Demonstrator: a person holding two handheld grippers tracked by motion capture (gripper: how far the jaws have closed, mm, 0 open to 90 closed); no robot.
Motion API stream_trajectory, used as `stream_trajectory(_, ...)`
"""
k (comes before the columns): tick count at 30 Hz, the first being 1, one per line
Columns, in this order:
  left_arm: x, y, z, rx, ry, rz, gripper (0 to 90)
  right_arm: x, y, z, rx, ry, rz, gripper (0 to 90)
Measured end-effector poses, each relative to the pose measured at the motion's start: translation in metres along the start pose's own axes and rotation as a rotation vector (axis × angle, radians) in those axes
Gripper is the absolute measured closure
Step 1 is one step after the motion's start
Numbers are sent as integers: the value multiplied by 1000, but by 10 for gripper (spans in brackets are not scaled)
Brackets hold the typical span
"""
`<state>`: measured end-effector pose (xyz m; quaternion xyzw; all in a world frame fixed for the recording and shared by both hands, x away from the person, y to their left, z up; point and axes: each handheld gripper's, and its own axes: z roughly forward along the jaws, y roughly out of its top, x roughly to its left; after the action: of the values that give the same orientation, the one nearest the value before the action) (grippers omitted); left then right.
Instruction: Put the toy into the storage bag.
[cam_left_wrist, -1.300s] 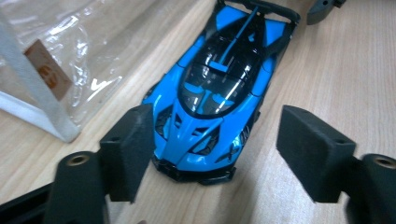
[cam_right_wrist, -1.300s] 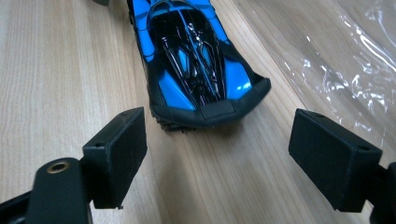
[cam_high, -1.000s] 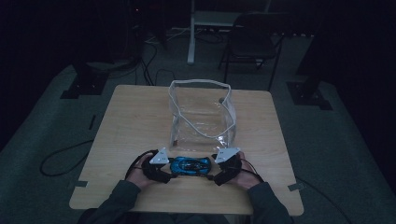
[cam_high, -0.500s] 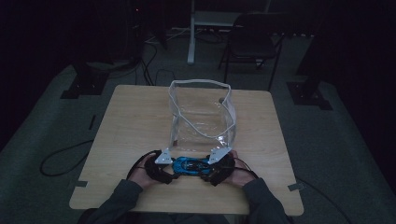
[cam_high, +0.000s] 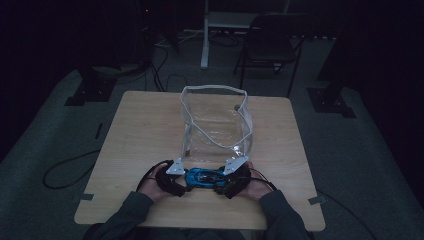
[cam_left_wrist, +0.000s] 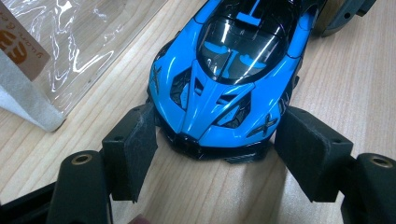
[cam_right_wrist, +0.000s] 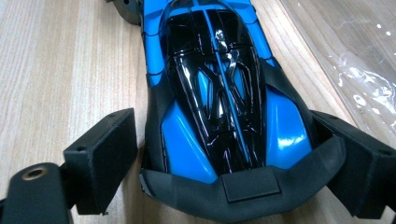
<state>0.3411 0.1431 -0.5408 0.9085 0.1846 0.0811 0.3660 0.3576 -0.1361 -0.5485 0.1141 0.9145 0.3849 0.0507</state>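
Observation:
A blue and black toy car (cam_high: 202, 177) lies crosswise near the table's front edge, between my two grippers. In the left gripper view my left gripper (cam_left_wrist: 218, 112) straddles the nose of the car (cam_left_wrist: 224, 70), and both pads (cam_left_wrist: 133, 149) press its front corners. My right gripper (cam_right_wrist: 224, 116) surrounds the car's tail (cam_right_wrist: 219, 107): the right pad touches the rear bumper, while a thin gap separates the left pad (cam_right_wrist: 105, 156) from the body. From above, the left gripper (cam_high: 176, 179) and right gripper (cam_high: 231, 180) sit at the car's two ends.
A clear plastic bag (cam_high: 216, 122) stands upright with its mouth open just behind the car, its bottom edge (cam_left_wrist: 84, 46) close to both grippers. The wooden table (cam_high: 140, 130) has bare room left and right. A chair (cam_high: 270, 42) stands beyond the far edge.
Both grippers have slid slightly inward along the car's ends. The car and bag stay in place.

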Motion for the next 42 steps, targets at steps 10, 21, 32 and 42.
stream_trajectory(10, 1, 1, 2, -6, 1, -3, 296, -4, -2, -4, -9, 8, 0, 213)
stream_trajectory(21, -1, 4, 5, -17, 31, 11, 298, 1, -2, -12, 13, -7, 8, 243)
stream_trajectory(32, -4, 7, 9, -28, 41, 30, 292, 6, 8, -25, -23, -30, -2, 242)
stream_trajectory(42, -6, 9, 12, -34, 36, 26, 291, 7, 22, -39, -154, -40, 17, 244)
